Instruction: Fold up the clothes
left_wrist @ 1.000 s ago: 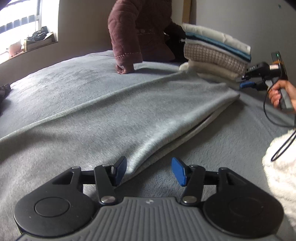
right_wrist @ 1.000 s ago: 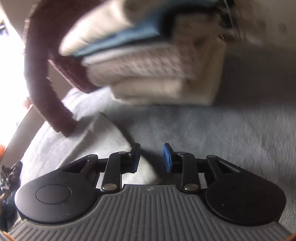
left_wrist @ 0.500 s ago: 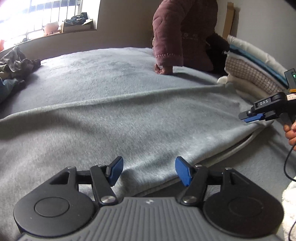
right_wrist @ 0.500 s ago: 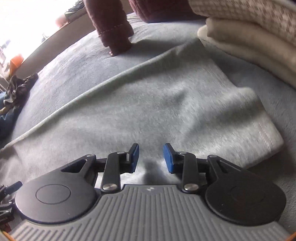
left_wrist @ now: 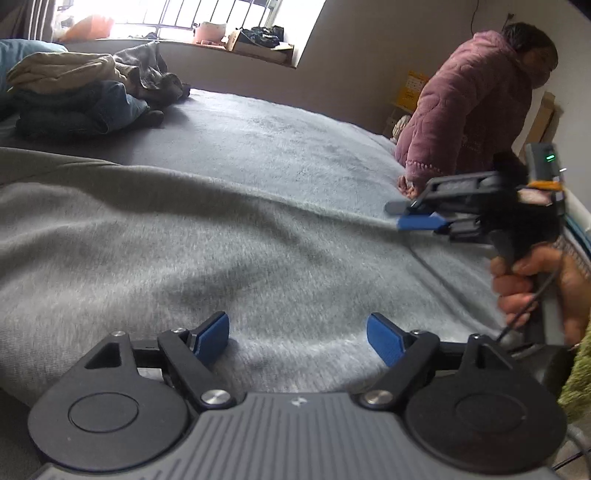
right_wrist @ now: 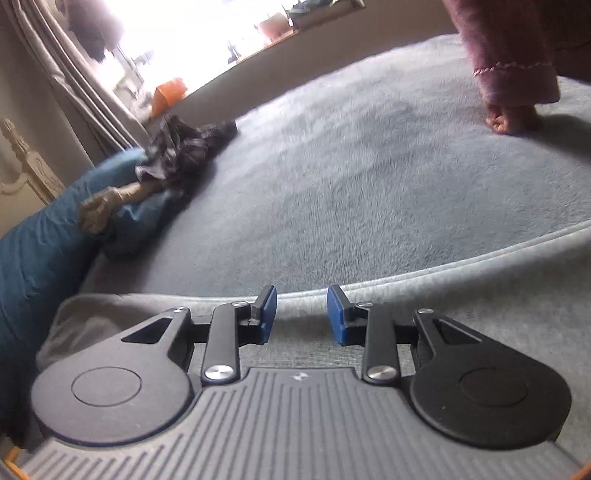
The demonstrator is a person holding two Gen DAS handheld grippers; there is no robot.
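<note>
On the bed, covered in a grey-blue fleece, the grey garment I am folding lies spread flat across the near side; its stitched edge curves from one side of the right wrist view to the other, just beyond my right fingertips. My left gripper hangs low over the middle of that garment; its jaws are opening, the blue pads well apart, with only cloth beneath them and nothing pinched. My right gripper points down at the garment near its edge; its jaws stand a little apart and nothing is caught between the pads; in the left wrist view the same tool shows at the right, my hand wrapped round its handle, its blue fingertips just above the cloth. At the far corner of the bed, under the window, a heap of unfolded clothes sits well apart from the garment; the right wrist view shows that heap beside a blue pillow. Across the bed another person in a plum quilted jacket leans over; one fist rests on the fleece, apart from the garment.
</note>
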